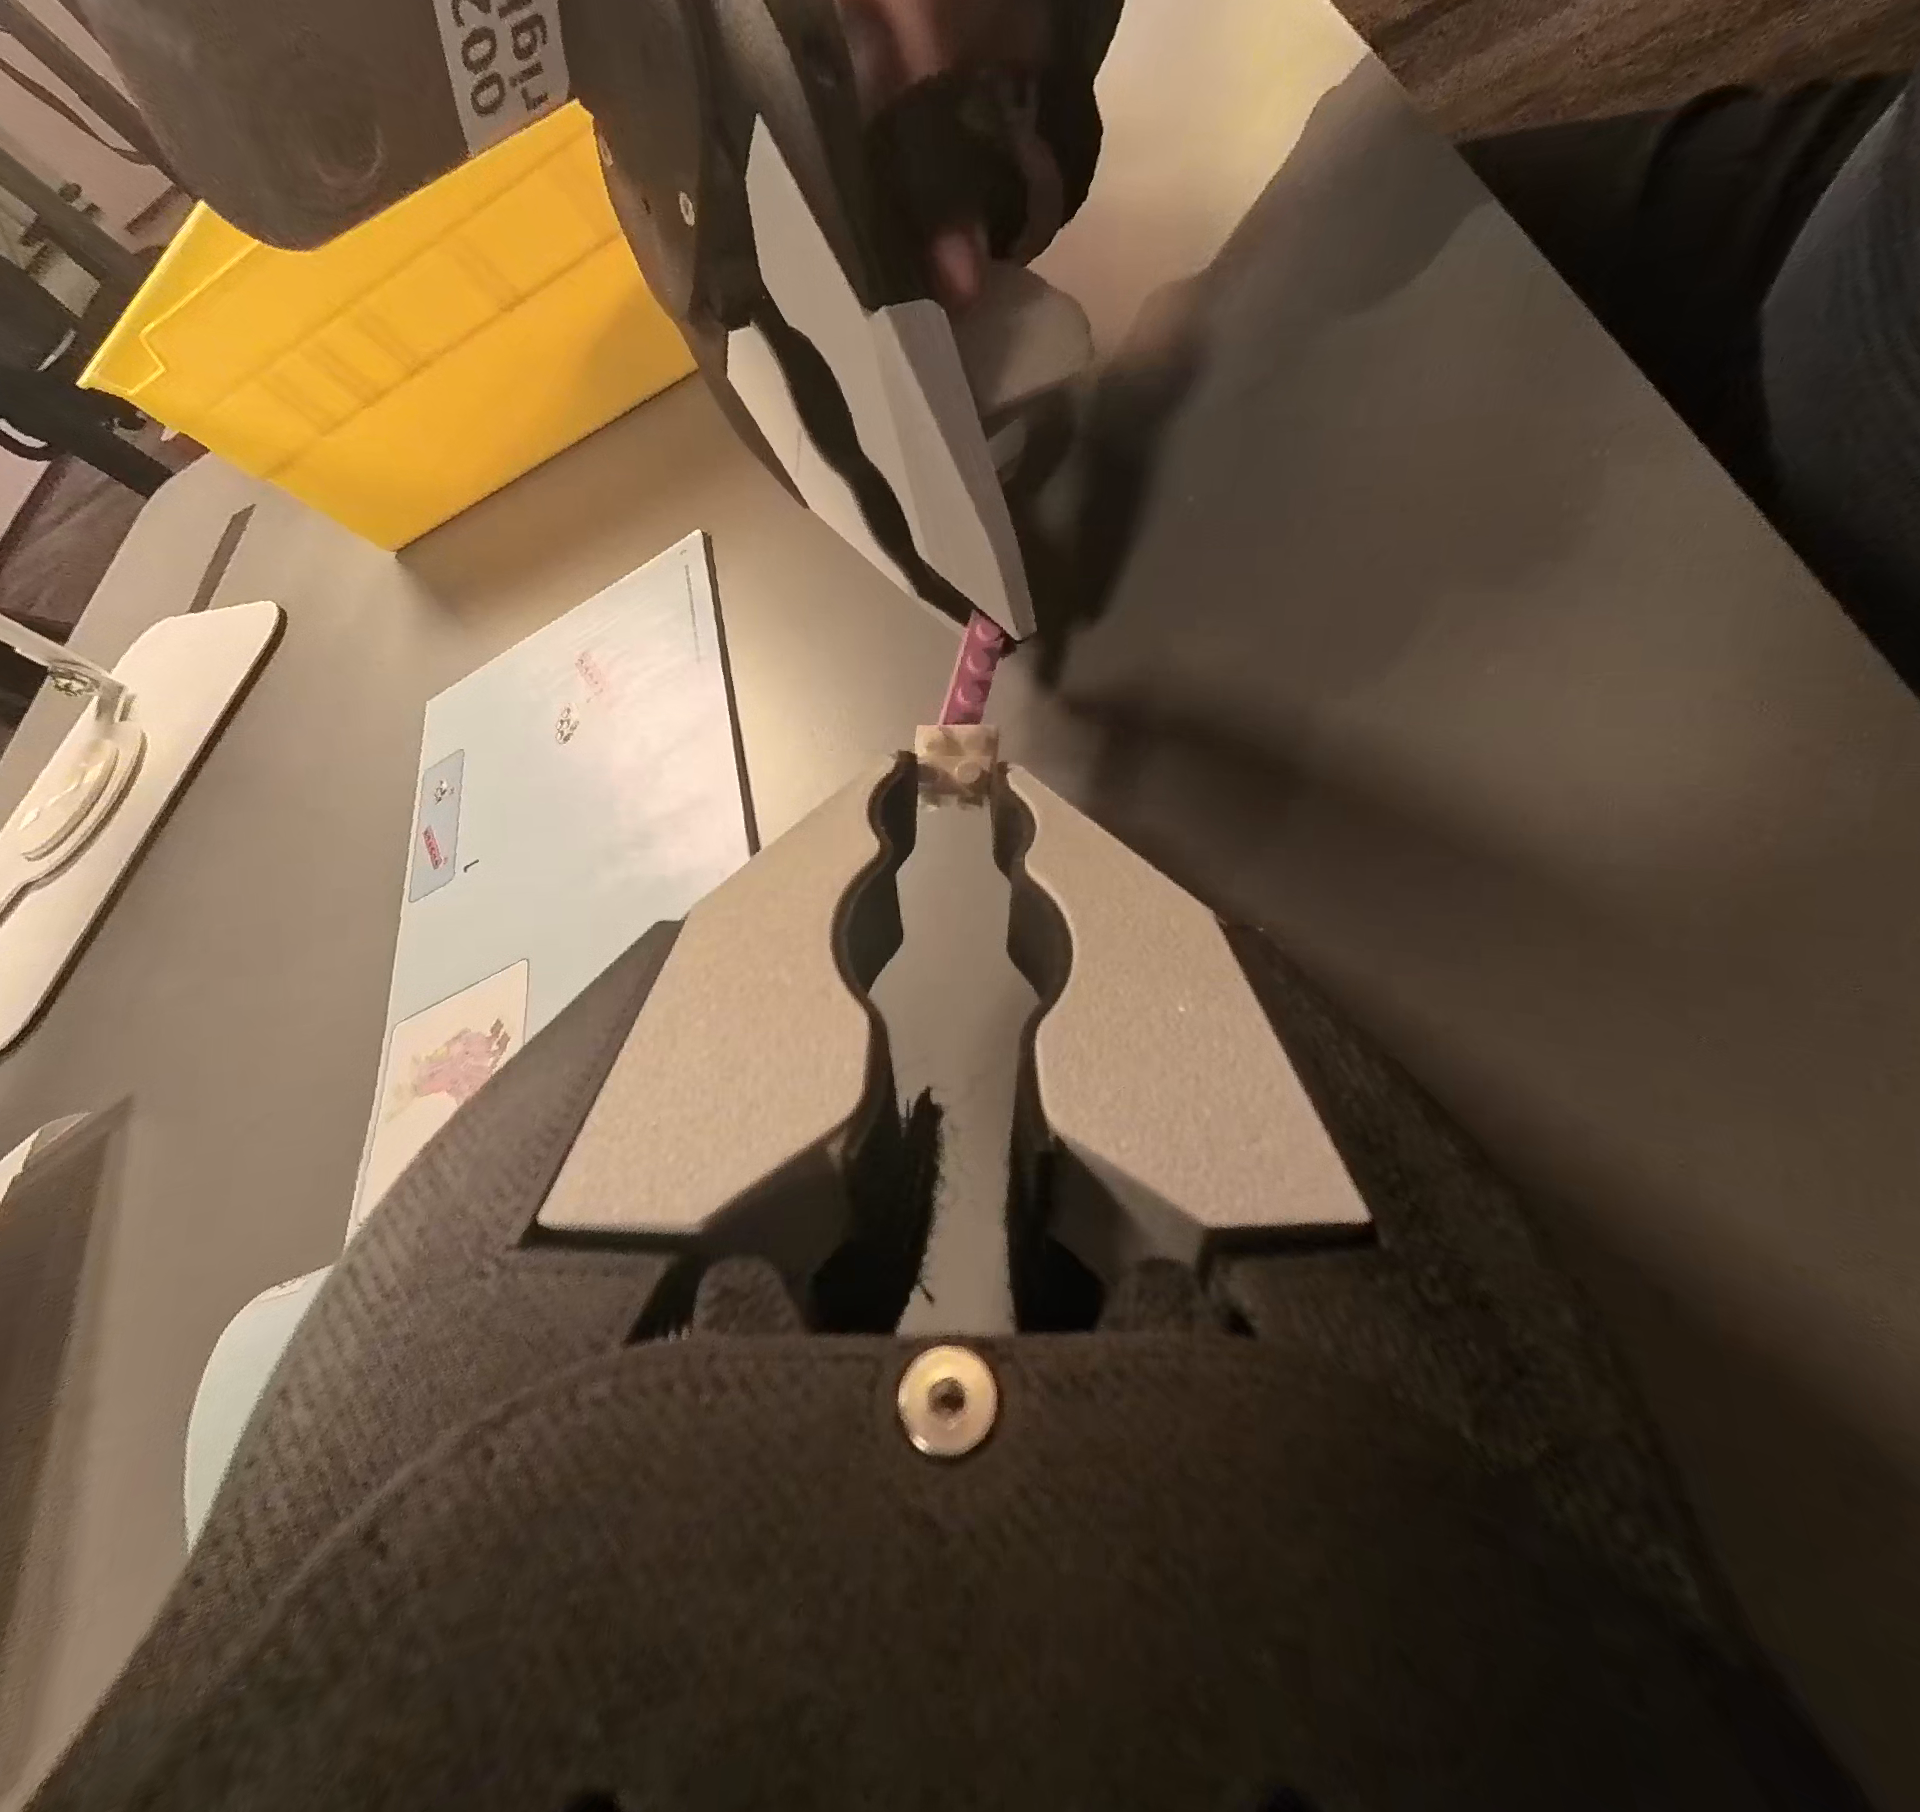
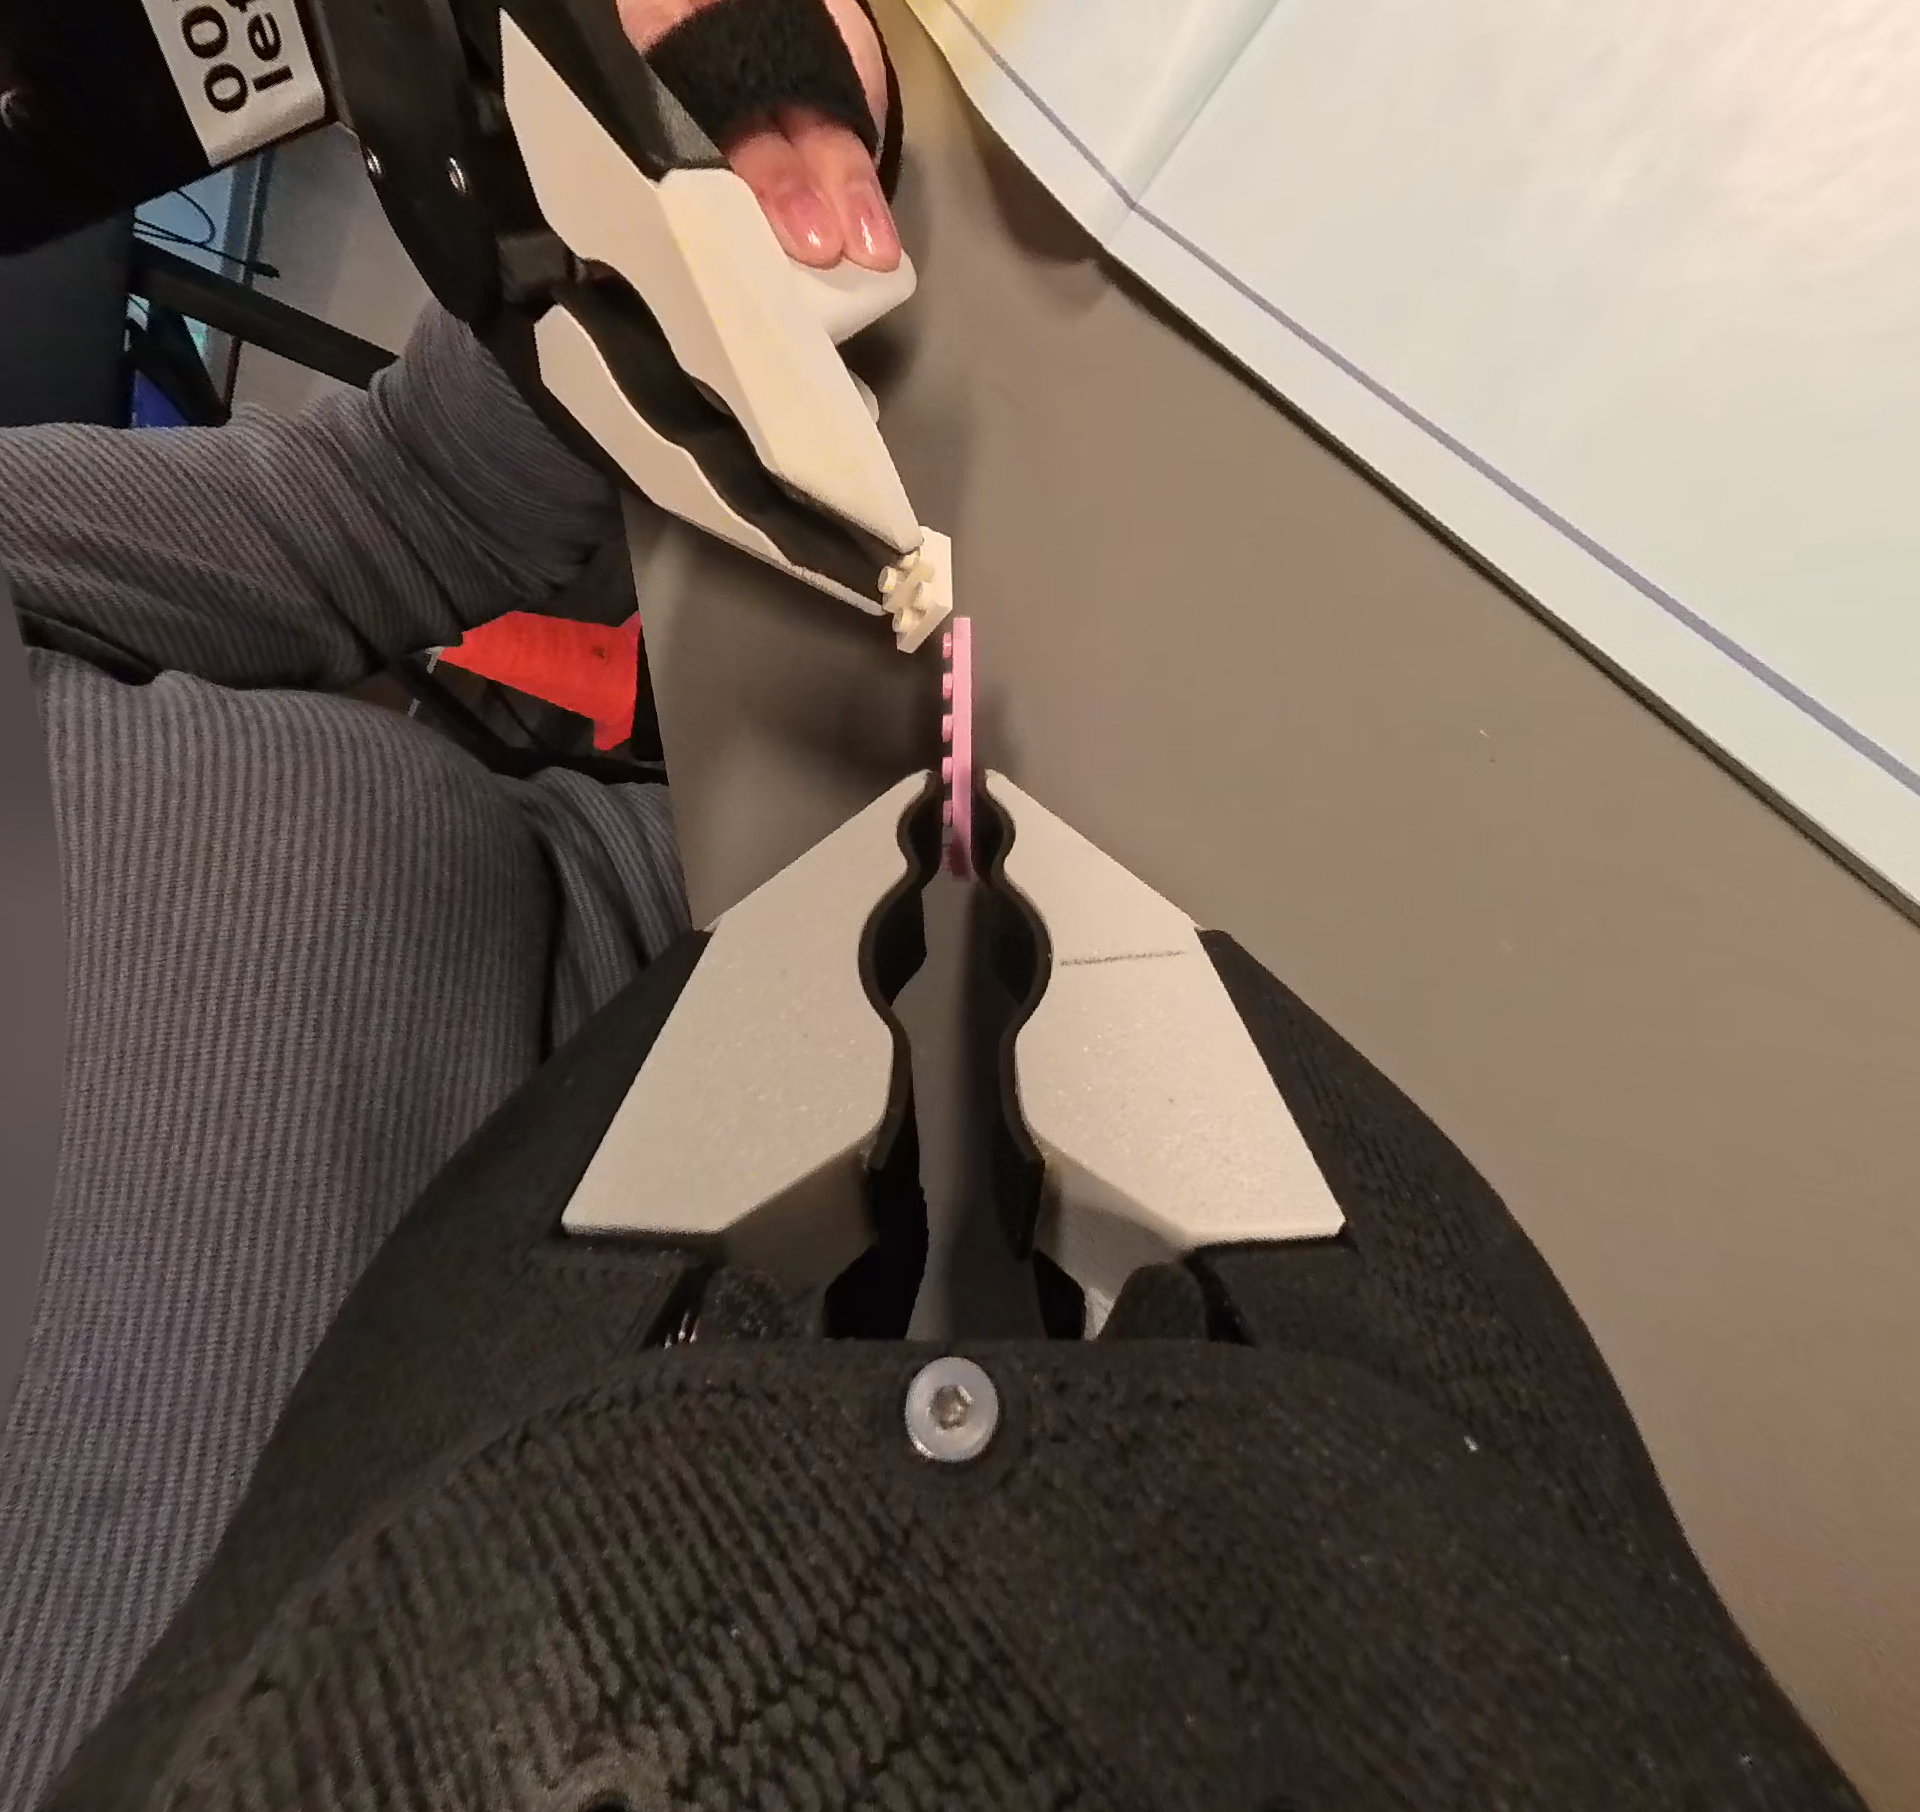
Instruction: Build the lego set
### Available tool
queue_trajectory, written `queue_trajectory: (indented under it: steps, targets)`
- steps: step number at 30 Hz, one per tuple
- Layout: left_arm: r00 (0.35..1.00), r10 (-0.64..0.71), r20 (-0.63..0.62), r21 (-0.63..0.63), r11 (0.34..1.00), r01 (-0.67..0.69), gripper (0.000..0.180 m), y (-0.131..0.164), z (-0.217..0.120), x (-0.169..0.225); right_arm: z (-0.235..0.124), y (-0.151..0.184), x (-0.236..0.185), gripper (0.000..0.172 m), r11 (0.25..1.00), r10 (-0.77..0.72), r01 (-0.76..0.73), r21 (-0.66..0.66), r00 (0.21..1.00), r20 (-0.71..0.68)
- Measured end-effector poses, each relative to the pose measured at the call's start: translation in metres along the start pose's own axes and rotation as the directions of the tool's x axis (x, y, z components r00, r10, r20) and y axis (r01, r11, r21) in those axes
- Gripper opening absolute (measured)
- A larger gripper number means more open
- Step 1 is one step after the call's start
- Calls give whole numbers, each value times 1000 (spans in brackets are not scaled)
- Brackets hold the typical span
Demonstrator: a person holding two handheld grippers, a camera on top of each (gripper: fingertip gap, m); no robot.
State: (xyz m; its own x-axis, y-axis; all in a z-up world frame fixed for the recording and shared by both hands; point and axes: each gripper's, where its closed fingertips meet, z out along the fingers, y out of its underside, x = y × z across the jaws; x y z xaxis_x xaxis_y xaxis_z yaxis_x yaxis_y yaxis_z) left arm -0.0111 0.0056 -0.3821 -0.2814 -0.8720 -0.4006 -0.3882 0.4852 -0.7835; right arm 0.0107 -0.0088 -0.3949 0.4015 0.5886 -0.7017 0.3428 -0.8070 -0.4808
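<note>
Above the grey worktop [image 2: 1299,723] our left tool [image 1: 958,775] pinches a white studded brick [image 1: 961,763], and our right tool [image 2: 961,786] pinches a pink studded plate [image 2: 961,713]; brick just beside plate's free end, apparently mid-alignment for joining.

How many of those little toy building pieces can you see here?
2. A white brick is pinched at the tips of the left gripper; a long pink plate is clamped in the right gripper. Others may be hidden in the yellow bin.
</note>
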Motion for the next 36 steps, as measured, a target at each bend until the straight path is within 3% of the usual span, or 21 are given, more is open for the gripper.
queue_trajectory:
  steps: [17, 36]
  targets:
    - [997, 66, 27, 53, 996, -67, 13, -7, -1, 0, 3, -2, -8, 3, 993, -102, 100, -56, 994, -31]
    - [999, 38, 0, 118, 992, -38, 13, -18, -2, 3, -2, -3, -24, 3, 1000, -11, 10, 6, 986, 168]
